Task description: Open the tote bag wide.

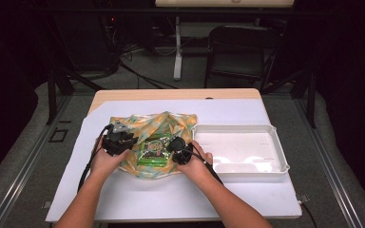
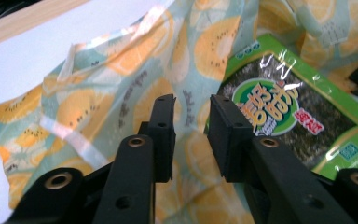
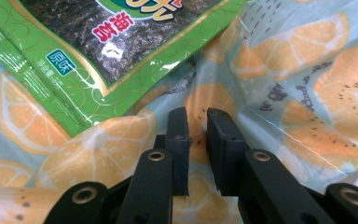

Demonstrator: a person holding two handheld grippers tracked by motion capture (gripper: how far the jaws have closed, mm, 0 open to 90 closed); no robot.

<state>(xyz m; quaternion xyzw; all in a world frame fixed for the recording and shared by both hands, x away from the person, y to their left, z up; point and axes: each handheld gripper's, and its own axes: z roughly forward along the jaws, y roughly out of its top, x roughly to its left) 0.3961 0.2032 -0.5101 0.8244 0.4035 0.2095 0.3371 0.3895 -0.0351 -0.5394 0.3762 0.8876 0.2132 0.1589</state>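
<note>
Left hand-held gripper (image 1: 123, 141) sits at the 9 o'clock edge of the bag (image 1: 145, 124), the orange-slice print one lying on the white tabletop (image 1: 123, 194). In its own view (image 2: 191, 119) the jaws are parted a little with bag fabric showing in the gap; I can't tell for sure whether they're pinching it or just hovering over it, but they aren't clamped.

In the middle, the green seaweed pack (image 1: 153, 152) lies on top of the bag, roughly at its center, shiny side up. From the left gripper view the pack (image 2: 279, 107) is at about 2 o'clock from the jaws.

Right hand-held gripper (image 1: 177, 145) is at the pack's 3 o'clock edge. Its view (image 3: 196, 128) shows a narrow gap between the jaws, nothing gripped, bag print underneath and the pack (image 3: 112, 42) up at 11 o'clock.

Further right, a white tray (image 1: 275, 135) sits next to the bag.

My read: this is the lining-up step, both sides getting set around the pack and bag. Next move probably needs each gripper to close on something, bag edge on the left, pack on the right. That slick film could slip.
</note>
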